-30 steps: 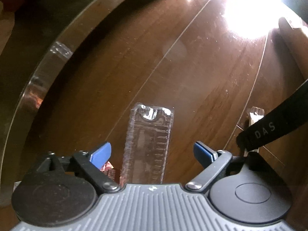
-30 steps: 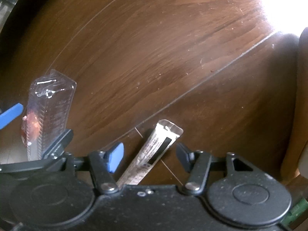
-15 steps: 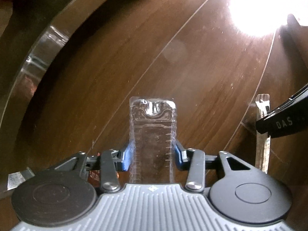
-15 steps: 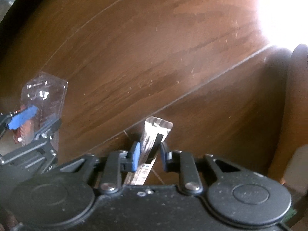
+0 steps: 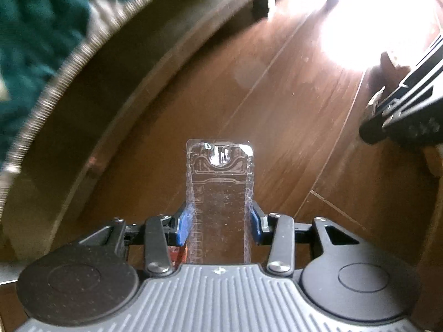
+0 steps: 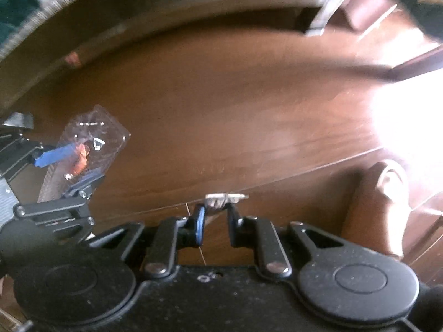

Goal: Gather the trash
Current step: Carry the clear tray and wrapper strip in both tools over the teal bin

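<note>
Left wrist view shows two pieces of trash in all, one in each of the two grippers. First is a clear, ribbed, oblong plastic blister pack with a rounded hanger notch at its far end; the left gripper pinches it by its long sides, both blue pads pressed on its edges, and it juts forward above the dark brown wooden plank floor. From the right wrist view a patch of orange-red print shows through that pack. Second is a narrow silvery foil sachet, seen almost end-on with a crimped top edge; the right gripper has just been closing and nips it between its fingertips, clear of the floor. One curved wooden furniture base arcs along the left, with dark green fabric above it.
</note>
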A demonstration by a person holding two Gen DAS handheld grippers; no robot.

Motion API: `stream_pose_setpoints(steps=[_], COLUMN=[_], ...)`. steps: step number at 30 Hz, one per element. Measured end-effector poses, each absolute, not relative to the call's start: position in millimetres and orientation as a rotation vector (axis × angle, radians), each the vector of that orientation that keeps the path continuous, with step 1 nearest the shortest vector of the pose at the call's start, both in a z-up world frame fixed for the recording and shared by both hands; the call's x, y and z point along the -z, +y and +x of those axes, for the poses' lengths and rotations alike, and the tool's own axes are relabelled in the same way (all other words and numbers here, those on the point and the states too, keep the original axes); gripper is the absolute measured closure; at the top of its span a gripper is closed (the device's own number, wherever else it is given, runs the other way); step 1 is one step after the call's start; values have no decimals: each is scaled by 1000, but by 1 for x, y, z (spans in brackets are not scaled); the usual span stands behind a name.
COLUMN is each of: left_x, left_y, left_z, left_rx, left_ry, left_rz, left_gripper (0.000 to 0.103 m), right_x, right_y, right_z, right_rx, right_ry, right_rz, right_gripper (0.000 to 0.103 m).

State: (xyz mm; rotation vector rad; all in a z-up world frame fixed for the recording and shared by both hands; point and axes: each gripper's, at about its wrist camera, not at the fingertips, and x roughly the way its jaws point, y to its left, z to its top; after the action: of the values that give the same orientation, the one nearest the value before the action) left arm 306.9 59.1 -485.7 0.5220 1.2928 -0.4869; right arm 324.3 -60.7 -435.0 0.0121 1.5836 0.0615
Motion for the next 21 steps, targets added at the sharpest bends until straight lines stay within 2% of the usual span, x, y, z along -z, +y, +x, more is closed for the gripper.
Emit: stream_pose_setpoints(steps=[16, 21], left_x=[310, 235], left_y=[56, 46], left_z=[283, 275], left_rx=[387, 359], left_ry=[1099, 1038], left_rz=[417, 343], left_gripper=[62, 61], right_x=[238, 169], right_y=[-110, -133], right_z=[291, 269], right_rx=[-220, -261], right_ry=[1183, 1091], right_rz=[-79, -110], right_gripper=[90, 90])
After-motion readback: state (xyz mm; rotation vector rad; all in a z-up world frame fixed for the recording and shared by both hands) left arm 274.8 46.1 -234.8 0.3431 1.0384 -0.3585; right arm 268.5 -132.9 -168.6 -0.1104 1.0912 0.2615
